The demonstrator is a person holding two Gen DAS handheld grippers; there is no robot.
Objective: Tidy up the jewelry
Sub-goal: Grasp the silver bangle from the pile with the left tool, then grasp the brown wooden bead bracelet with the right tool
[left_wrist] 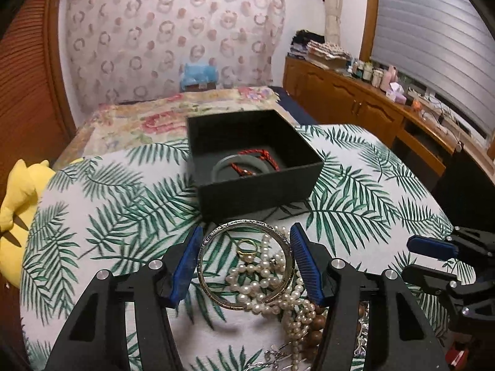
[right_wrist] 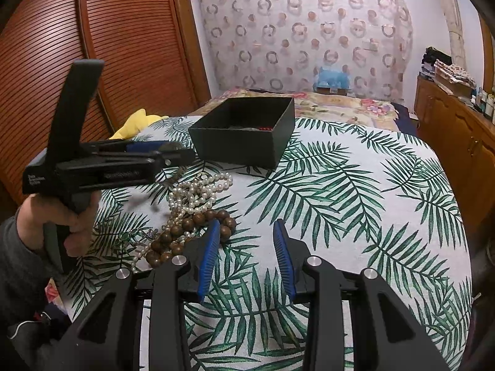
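My left tongs (left_wrist: 246,262) gape wide around the engraved bangle (left_wrist: 246,262) lying on the pearl necklace (left_wrist: 272,281), near the black box (left_wrist: 253,160). My right tongs (right_wrist: 246,256) hang open over the tabletop (right_wrist: 355,191).

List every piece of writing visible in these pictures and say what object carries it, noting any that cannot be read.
Engraved lettering runs around the silver bangle: too small and distorted to read.
White print on the side of the left gripper body, seen in the right wrist view: too blurred to read.
No other writing shows.
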